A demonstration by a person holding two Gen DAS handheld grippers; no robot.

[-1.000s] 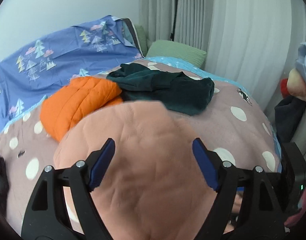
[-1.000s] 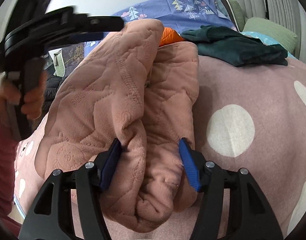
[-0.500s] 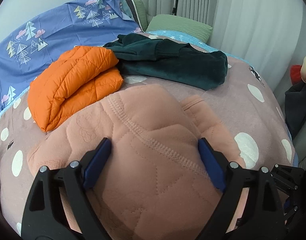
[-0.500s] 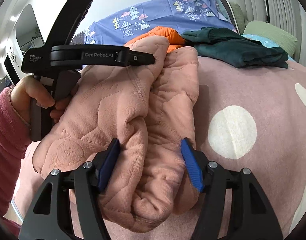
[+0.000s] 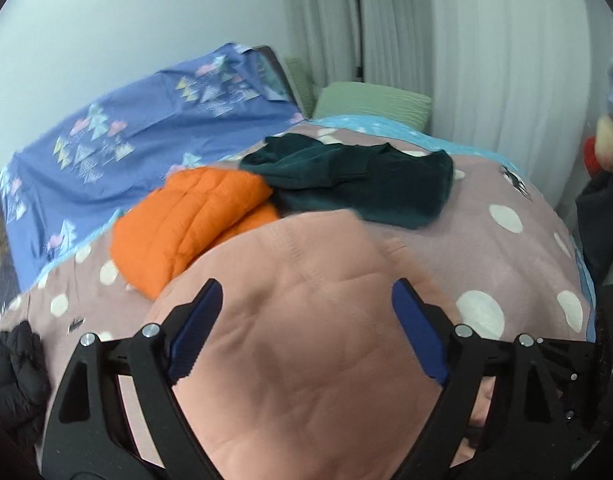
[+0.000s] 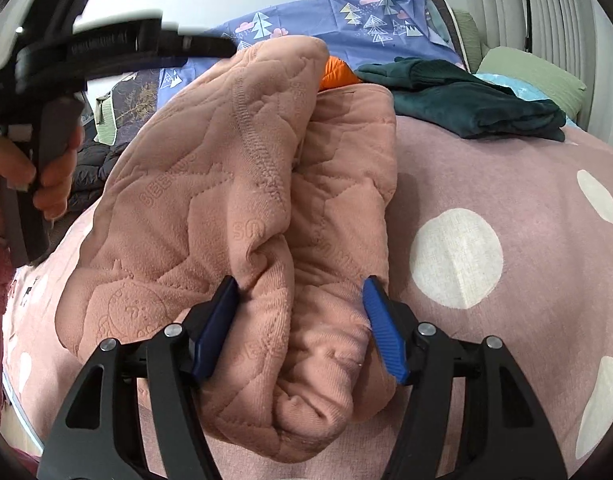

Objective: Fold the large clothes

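Note:
A salmon-pink quilted garment (image 6: 234, 184) lies folded in a thick bundle on the polka-dot bed cover (image 6: 486, 184). It fills the lower half of the left wrist view (image 5: 306, 340). My left gripper (image 5: 304, 332) is open, its blue pads wide apart above the bundle's top. My right gripper (image 6: 300, 320) is open, its pads on either side of the bundle's near end, the left pad touching the cloth. The left gripper tool (image 6: 118, 48) shows above the bundle in the right wrist view.
A folded orange puffer jacket (image 5: 194, 216) and a folded dark green garment (image 5: 366, 184) lie further back on the bed. A blue tree-print sheet (image 5: 126, 152) and green pillow (image 5: 370, 100) lie behind. Dark clothing (image 5: 14, 364) sits at the left edge.
My left gripper dipped down onto the bundle and has lifted back up and away from it, still open. My right gripper stayed in place around the near end.

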